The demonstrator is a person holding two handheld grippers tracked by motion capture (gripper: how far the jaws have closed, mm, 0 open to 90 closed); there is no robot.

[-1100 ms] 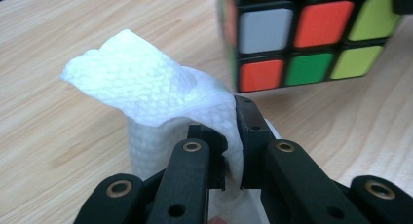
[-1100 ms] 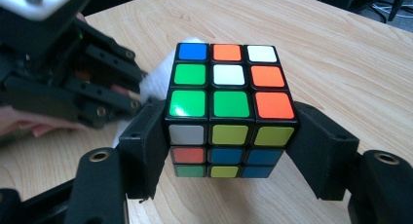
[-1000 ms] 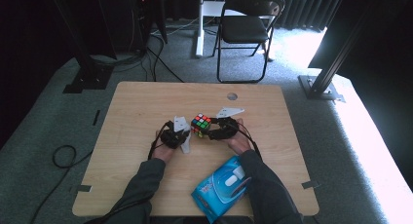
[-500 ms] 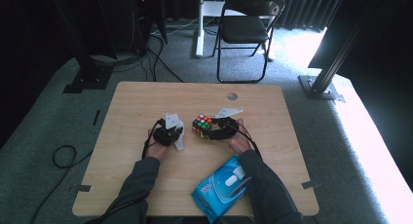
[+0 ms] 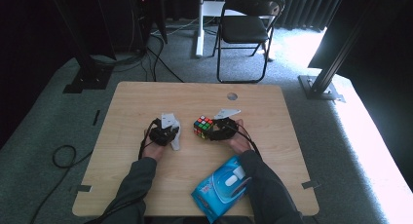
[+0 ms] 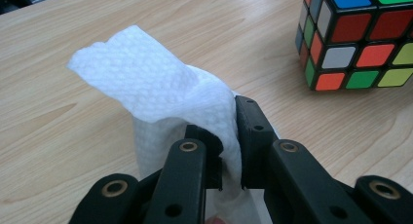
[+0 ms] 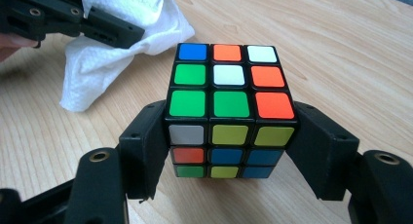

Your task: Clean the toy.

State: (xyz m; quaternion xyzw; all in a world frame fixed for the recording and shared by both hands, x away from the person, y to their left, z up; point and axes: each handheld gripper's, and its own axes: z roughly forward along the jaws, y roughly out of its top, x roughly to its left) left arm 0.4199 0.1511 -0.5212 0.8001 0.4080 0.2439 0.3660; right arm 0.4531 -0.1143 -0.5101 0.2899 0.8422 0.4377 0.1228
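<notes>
The left gripper [image 5: 164, 135], pinching a soft wipe [image 6: 160, 102], has been drawn back from the cube [image 5: 203, 126]. The rigid, slick cube is clamped on opposite faces by the right gripper [image 7: 229, 136], mid-table.

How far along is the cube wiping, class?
Done: a wipe is out of the blue pack and pinched in the left gripper; the right gripper clamps the cube. In hand: wipe beside the cube, not touching. Left: wiping its faces.

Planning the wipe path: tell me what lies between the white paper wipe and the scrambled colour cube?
Bare wooden table only, seen in the high view: the white paper wipe and the cube sit apart.
</notes>
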